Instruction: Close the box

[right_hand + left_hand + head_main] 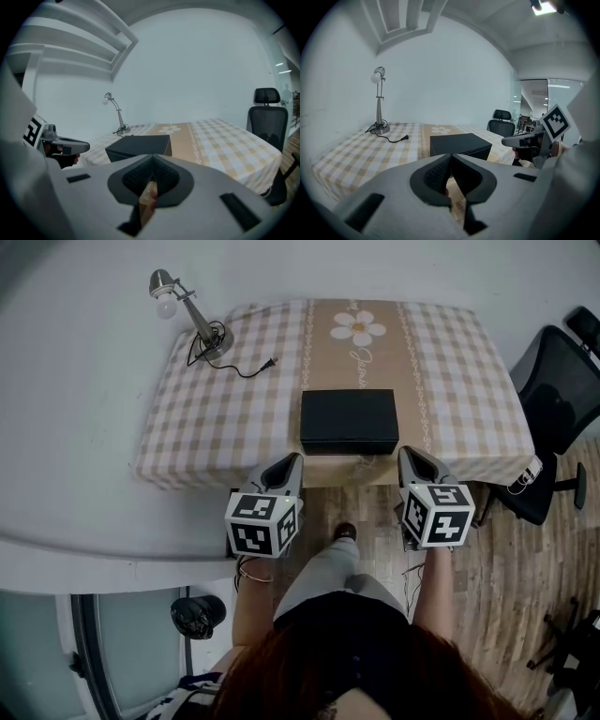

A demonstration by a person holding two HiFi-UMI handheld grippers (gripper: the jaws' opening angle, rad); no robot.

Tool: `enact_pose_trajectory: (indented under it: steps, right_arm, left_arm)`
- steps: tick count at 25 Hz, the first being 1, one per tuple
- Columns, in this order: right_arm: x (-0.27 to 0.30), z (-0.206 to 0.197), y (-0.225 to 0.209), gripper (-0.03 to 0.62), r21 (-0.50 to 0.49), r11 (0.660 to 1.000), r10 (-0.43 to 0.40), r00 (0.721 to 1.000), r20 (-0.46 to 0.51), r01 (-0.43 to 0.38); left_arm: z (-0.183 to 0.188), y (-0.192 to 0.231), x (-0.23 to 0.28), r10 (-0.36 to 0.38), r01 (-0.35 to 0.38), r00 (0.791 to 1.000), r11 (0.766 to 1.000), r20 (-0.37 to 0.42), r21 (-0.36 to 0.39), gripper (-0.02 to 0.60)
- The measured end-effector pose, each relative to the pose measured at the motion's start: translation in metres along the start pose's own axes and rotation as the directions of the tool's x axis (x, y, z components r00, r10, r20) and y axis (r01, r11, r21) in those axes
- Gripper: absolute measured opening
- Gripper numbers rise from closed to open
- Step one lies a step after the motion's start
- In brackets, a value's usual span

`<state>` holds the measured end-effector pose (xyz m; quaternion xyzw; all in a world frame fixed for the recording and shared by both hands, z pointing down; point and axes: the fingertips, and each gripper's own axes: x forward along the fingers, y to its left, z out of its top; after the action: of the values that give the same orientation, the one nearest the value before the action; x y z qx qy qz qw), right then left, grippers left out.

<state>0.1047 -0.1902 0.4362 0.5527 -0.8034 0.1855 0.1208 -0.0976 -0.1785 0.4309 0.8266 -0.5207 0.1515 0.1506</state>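
Observation:
A black box (349, 420) with its lid down lies flat near the front edge of the checked table (234, 418); it also shows ahead in the left gripper view (459, 143) and the right gripper view (139, 146). My left gripper (292, 461) hovers off the table's front edge, left of the box, jaws shut and empty (451, 158). My right gripper (404, 455) hangs at the box's front right corner, short of it, also shut on nothing (152, 160).
A silver desk lamp (187, 310) with a loose black cord (246, 367) stands at the table's back left. A tan runner with a daisy (357, 328) crosses the middle. A black office chair (555, 399) is at the right, over wooden floor.

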Motion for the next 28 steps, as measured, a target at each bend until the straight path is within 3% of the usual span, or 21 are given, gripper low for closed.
enact_pose_trajectory:
  steps: [17, 28]
  right_arm:
    - [-0.062, 0.0, 0.052, 0.017, -0.033, 0.998, 0.059, 0.986, 0.156, -0.055]
    - [-0.095, 0.011, 0.076, 0.017, -0.123, 0.992, 0.067, 0.975, 0.214, -0.041]
  left_arm:
    - [0.002, -0.041, -0.08, -0.002, -0.002, 0.992, 0.999, 0.123, 0.036, 0.029]
    - [0.019, -0.066, -0.111, -0.03, 0.012, 0.98, 0.996, 0.194, 0.09, 0.029]
